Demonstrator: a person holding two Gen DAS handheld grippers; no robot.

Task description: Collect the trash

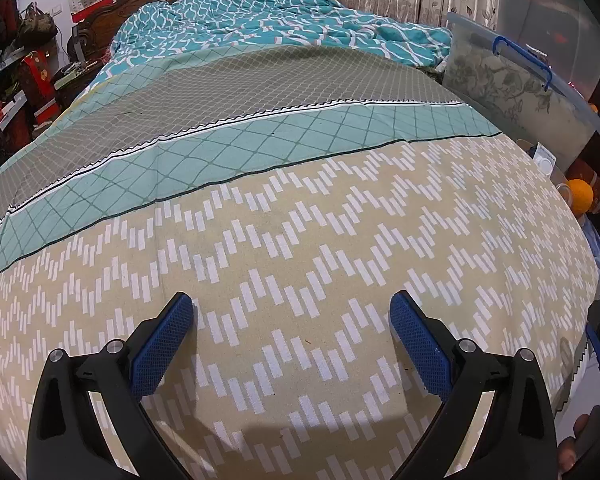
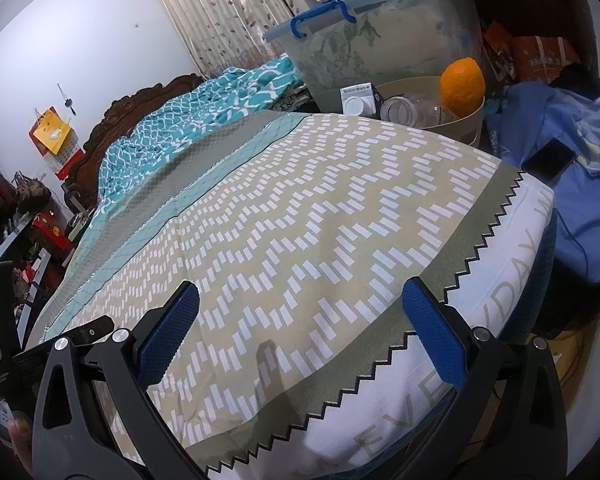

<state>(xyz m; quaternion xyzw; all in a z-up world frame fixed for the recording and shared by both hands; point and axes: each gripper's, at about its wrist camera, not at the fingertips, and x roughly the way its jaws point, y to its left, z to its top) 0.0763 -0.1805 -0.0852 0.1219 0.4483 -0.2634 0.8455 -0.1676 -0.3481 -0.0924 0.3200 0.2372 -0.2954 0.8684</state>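
Hovering over the bed w/ both claws spread wide and nothing between the pads: left gripper (image 1: 290, 312) has 2 black fingers w/ blue mesh pads (image 1: 160, 348), tips just above the beige sheet w/ white dash zigzag print (image 1: 300, 240), pointing toward the headboard end. Right gripper (image 2: 300, 300), same build, 2 fingers, blue pads (image 2: 434, 332), also parted, hangs over the bed's corner where the sheet's grey saw-tooth border (image 2: 476, 248) meets a white panel w/ grey lettering (image 2: 420, 380). In the right wrist view the left gripper's black frame shows at the left edge, w/ part of a hand under it; in the left wrist view a bit of the right gripper shows at the far right edge.

Trash candidates sit off the bed's far side in 1 round beige tub (image 2: 470, 120): 1 clear empty plastic bottle lying on its side (image 2: 404, 112), 1 small white box w/ a round white print (image 2: 358, 100), 1 orange fruit (image 2: 462, 82) leaning on the tub rim. The tub stands just beside the mattress edge, well apart from both claws. Cannot tell which items count as trash.

Behind the tub: 1 clear plastic storage bin w/ blue lid and blue handle (image 2: 380, 40). Further up the bed, 1 crumpled teal-white patterned quilt (image 1: 280, 20). Right of the bed, 1 blue cloth heap (image 2: 580, 160) w/ 1 black phone (image 2: 548, 160) on top
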